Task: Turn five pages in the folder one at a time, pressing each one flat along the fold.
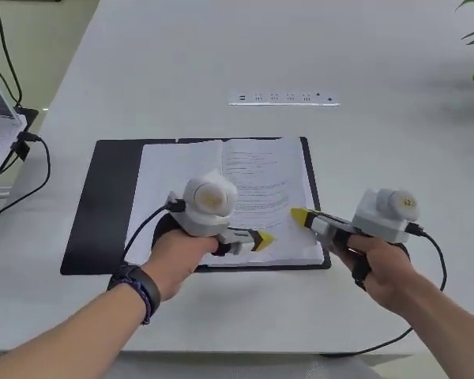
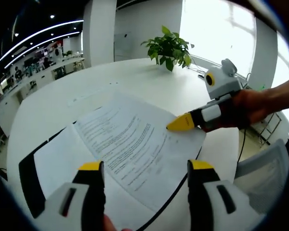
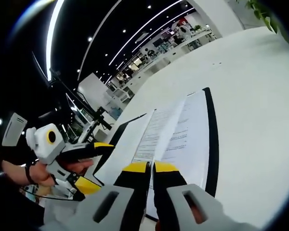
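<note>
Open folder (image 1: 103,213) lies on the table (image 1: 379,142), long axis left-right, spine pointing far; left tongs (image 2: 145,166) gape over its near edge; right tongs (image 3: 151,167) are closed on the right page (image 1: 261,181)

L hand-held gripper (image 1: 262,239) white w/ yellow jaw tips, R hand-held gripper (image 1: 299,215) same colours, black cable (image 1: 144,227) off each, dark wristband (image 1: 139,286) on L wrist.

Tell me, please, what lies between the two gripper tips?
The printed page of the folder, between left gripper and right gripper, in the head view.
</note>
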`<move>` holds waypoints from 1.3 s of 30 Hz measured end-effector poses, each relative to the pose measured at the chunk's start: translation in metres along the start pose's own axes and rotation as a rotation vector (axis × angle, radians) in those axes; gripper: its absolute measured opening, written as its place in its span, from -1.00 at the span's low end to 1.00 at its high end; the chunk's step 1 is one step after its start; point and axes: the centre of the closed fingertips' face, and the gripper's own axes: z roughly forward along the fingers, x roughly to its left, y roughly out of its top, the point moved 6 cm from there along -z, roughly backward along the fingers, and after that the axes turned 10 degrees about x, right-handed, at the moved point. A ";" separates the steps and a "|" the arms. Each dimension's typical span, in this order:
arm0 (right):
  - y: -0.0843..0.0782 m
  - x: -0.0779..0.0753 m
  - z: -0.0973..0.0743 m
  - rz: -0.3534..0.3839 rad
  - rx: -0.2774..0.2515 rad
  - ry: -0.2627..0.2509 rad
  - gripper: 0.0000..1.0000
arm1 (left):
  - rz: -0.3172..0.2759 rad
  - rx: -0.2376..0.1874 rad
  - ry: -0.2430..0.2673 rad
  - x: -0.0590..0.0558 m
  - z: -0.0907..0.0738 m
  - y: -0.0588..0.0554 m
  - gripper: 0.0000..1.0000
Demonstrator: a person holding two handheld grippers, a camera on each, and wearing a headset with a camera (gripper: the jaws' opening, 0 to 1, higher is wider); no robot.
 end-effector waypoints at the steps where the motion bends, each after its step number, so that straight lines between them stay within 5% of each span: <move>1: 0.001 0.003 0.001 -0.006 0.001 0.002 -0.98 | 0.000 0.000 0.005 0.002 -0.003 -0.002 0.39; 16: 0.008 0.039 0.017 -0.079 0.022 0.022 -0.99 | -0.044 -0.049 0.082 0.039 -0.056 -0.029 0.40; 39: -0.002 0.119 0.085 -0.152 0.091 0.111 -0.99 | -0.164 -0.127 0.184 0.087 -0.126 -0.084 0.40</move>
